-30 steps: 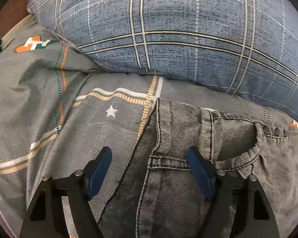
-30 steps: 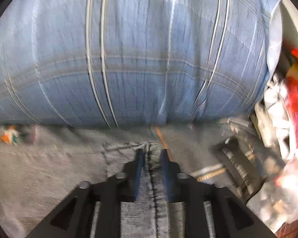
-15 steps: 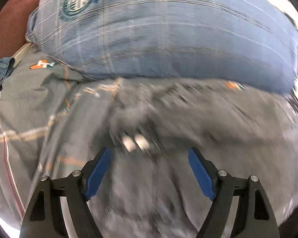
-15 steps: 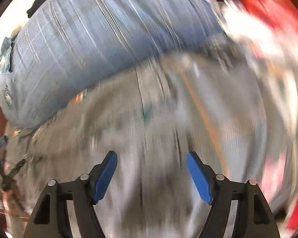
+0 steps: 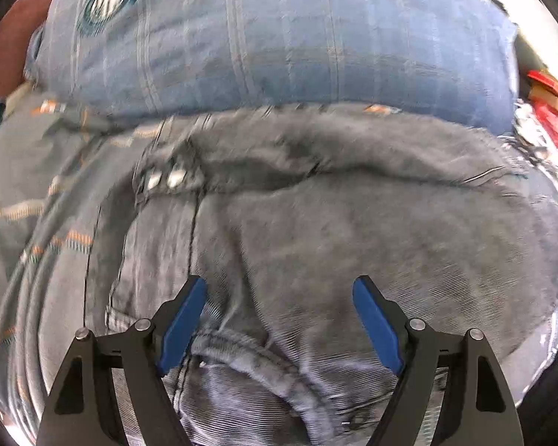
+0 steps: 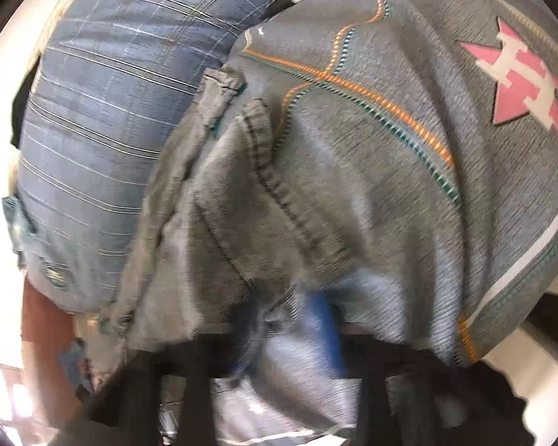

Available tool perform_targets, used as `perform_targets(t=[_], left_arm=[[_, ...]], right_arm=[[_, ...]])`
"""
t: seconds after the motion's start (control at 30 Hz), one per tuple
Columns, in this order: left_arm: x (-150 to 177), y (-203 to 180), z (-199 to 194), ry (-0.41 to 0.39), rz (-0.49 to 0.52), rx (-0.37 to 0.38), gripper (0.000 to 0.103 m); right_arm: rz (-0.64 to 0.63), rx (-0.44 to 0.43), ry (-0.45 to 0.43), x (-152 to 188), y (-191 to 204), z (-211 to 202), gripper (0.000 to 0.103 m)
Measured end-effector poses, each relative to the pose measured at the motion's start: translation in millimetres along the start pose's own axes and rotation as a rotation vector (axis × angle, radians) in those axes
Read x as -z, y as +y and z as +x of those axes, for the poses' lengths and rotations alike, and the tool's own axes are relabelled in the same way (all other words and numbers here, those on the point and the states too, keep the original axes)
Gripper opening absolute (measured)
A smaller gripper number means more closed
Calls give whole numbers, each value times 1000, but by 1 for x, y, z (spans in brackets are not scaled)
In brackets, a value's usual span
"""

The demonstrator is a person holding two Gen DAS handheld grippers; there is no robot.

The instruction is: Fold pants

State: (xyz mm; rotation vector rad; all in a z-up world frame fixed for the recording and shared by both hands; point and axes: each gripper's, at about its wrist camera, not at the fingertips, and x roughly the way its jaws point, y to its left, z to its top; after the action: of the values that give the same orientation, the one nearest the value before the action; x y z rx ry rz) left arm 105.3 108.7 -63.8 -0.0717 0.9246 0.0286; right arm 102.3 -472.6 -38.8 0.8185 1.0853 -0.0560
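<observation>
The left gripper has two black plastic fingers with open triangular cut-outs near their base. Each finger carries a flat blue pad on its inner side and two round silver screws. The right gripper is blurred; only black frame parts and one blue pad are visible.

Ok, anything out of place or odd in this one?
Mostly no. The grey jeans lie rumpled on the bedsheet against the blue plaid pillow. The right gripper is half buried under bunched fabric, hiding its jaws. The left gripper hangs open above the denim.
</observation>
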Motion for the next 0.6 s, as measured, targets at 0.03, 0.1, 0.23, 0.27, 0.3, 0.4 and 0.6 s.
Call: perform_targets(t=[0.03, 0.1, 0.23, 0.27, 0.3, 0.4, 0.6], left_arm=[[2, 4, 4, 4, -10, 19, 82], [6, 4, 2, -14, -14, 25, 82], [8, -8, 3, -18, 33, -3, 85], [9, -11, 2, -21, 45, -13, 87], [8, -13, 2, -21, 46, -15, 87], [8, -12, 0, -19, 41, -1, 87], [7, -13, 2, -17, 53, -5, 88]], right_arm=[[-44, 39, -35, 0, 6, -9, 9], [-181, 148, -172, 4, 28, -40, 9], [-402, 375, -168, 15, 49, -38, 15], [-408, 419, -90, 16, 39, -23, 20], [-401, 464, 16, 17, 28, -2, 35], [-319, 360, -30, 13, 18, -16, 37], [-281, 78, -179, -19, 49, -66, 64]])
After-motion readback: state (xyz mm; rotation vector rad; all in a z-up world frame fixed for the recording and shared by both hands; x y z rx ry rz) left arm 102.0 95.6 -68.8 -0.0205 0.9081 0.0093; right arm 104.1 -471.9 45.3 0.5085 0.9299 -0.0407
